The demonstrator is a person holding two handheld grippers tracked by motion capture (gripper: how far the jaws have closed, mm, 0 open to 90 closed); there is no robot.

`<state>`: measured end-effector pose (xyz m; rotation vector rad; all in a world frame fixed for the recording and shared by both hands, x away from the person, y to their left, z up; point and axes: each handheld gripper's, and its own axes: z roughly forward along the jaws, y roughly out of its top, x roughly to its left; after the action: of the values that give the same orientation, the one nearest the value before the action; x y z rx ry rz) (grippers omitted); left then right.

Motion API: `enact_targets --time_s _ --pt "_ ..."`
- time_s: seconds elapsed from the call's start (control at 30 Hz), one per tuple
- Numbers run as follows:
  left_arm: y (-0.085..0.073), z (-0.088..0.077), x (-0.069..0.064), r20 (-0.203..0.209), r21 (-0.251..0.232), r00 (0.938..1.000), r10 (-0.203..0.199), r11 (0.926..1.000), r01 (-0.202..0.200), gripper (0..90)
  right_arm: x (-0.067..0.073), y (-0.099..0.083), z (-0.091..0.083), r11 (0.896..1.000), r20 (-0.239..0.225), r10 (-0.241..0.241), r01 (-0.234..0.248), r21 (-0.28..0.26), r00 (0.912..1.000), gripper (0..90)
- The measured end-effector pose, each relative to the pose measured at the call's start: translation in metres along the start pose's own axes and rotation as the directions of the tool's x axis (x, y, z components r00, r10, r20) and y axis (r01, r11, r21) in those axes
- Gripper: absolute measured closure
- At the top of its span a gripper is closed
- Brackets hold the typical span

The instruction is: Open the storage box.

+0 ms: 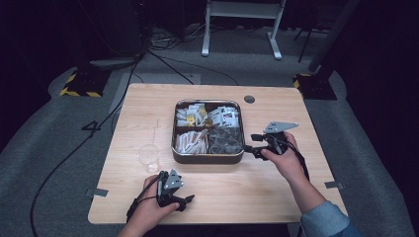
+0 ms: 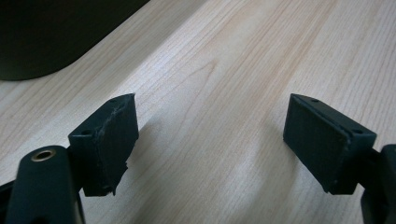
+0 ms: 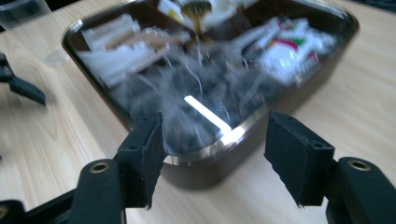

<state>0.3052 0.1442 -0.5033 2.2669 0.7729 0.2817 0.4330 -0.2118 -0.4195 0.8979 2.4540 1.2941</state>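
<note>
A light wooden table stands on grey carpet strewn with black cables. Beyond the grippers, a white frame and hazard-striped stand bases meet darkness.

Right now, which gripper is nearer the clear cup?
Left. The left gripper rests on the table just toward the person from the clear cup. The right gripper is beyond the compartment tray, at its right edge.
</note>
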Motion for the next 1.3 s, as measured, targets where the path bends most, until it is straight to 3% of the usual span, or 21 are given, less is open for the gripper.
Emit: enact_targets --time_s 0.13,0.2,0.3,0.43,0.5,0.53,0.87,1.1,1.17,1.3 --pt "0.000 0.000 -0.001 -0.006 -0.003 1.0000 -0.004 1.0000 0.004 18.4 0.001 0.018 0.011 1.000 -0.028 -0.005 0.005 0.000 0.9996 33.1" --pt "0.000 0.000 -0.001 -0.010 -0.004 0.9999 -0.007 1.0000 0.007 18.3 0.002 0.028 0.023 1.000 -0.050 -0.026 0.026 0.010 0.9984 20.1" --pt "0.000 0.000 -0.001 -0.012 -0.005 0.9999 -0.010 0.9999 0.010 18.3 0.005 0.043 0.042 0.998 -0.084 -0.043 0.047 0.035 0.9955 25.8" --pt "0.000 0.000 -0.001 -0.012 -0.003 0.9999 -0.011 0.9999 0.011 18.3 0.010 0.062 0.069 0.992 -0.073 -0.099 0.105 0.069 0.9923 32.9" --pt "0.000 0.000 -0.002 -0.010 -0.004 0.9999 -0.013 0.9999 0.013 18.3 0.010 0.065 0.073 0.991 -0.071 -0.097 0.103 0.081 0.9927 34.4" --pt "0.000 0.000 -0.001 -0.009 -0.004 0.9999 -0.013 0.9999 0.013 18.3 0.009 0.069 0.082 0.987 -0.047 -0.115 0.119 0.105 0.9923 35.9" --pt "0.000 0.001 -0.001 -0.002 -0.004 1.0000 -0.006 1.0000 0.006 17.3 0.004 0.072 0.122 0.991 -0.035 -0.066 0.069 0.115 0.9972 45.0" --pt "0.001 0.002 -0.001 -0.001 -0.001 1.0000 -0.005 1.0000 0.005 16.5 0.004 0.077 0.137 0.987 -0.002 -0.096 0.096 0.128 0.9954 52.1" --pt "0.001 0.002 0.000 0.001 -0.002 1.0000 -0.006 1.0000 0.006 16.2 0.006 0.078 0.141 0.986 -0.011 -0.115 0.115 0.120 0.9933 57.7" --pt "0.002 0.002 0.000 0.004 -0.001 1.0000 -0.003 1.0000 0.003 16.2 0.005 0.078 0.141 0.986 -0.013 -0.117 0.118 0.118 0.9931 58.2"
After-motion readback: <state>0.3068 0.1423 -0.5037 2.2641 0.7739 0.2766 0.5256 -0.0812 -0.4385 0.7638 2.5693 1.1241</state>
